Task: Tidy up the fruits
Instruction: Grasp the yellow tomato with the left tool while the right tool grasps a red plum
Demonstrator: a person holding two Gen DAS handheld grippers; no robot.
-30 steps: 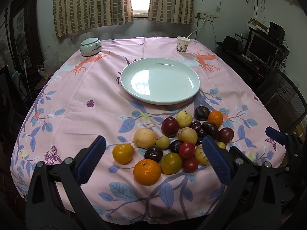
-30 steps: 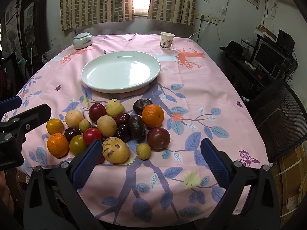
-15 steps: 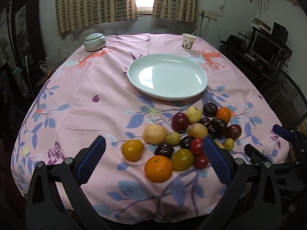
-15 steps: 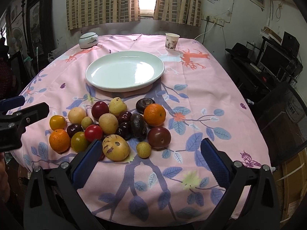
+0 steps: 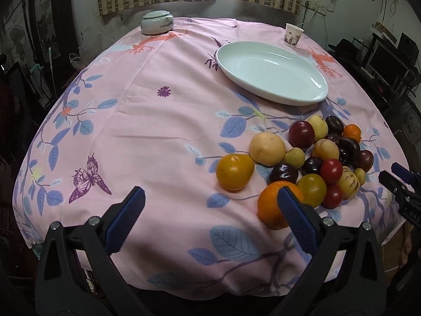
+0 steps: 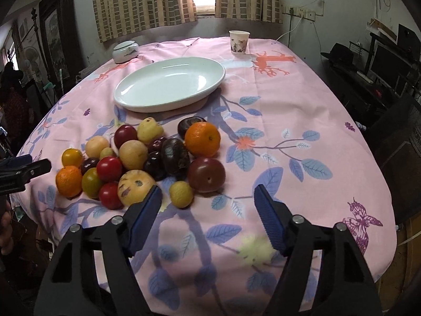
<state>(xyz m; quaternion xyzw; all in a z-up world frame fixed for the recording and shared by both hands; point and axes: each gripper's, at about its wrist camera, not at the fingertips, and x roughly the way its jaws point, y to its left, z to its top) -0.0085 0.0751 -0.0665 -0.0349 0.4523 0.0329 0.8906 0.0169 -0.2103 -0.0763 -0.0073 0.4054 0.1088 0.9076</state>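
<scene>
A pile of several fruits lies on the pink tablecloth near the front edge: oranges (image 5: 273,208) (image 6: 202,139), a yellow-orange fruit (image 5: 235,171), red tomatoes (image 6: 109,169), dark plums (image 6: 175,156) and pale round fruits (image 5: 267,148). An empty white oval plate (image 5: 272,72) (image 6: 168,83) sits beyond the pile. My left gripper (image 5: 210,217) is open and empty, left of the pile, its right finger in front of an orange. My right gripper (image 6: 208,210) is open and empty, just in front of a dark red tomato (image 6: 206,175).
A white lidded bowl (image 5: 157,22) (image 6: 125,51) stands at the far left of the table and a paper cup (image 5: 293,34) (image 6: 239,42) at the far right. Dark furniture and a monitor (image 6: 389,63) stand to the right of the table.
My left gripper has swung left, so the fruit pile now sits right of it. My right gripper has moved closer to the pile and its jaws have narrowed somewhat.
</scene>
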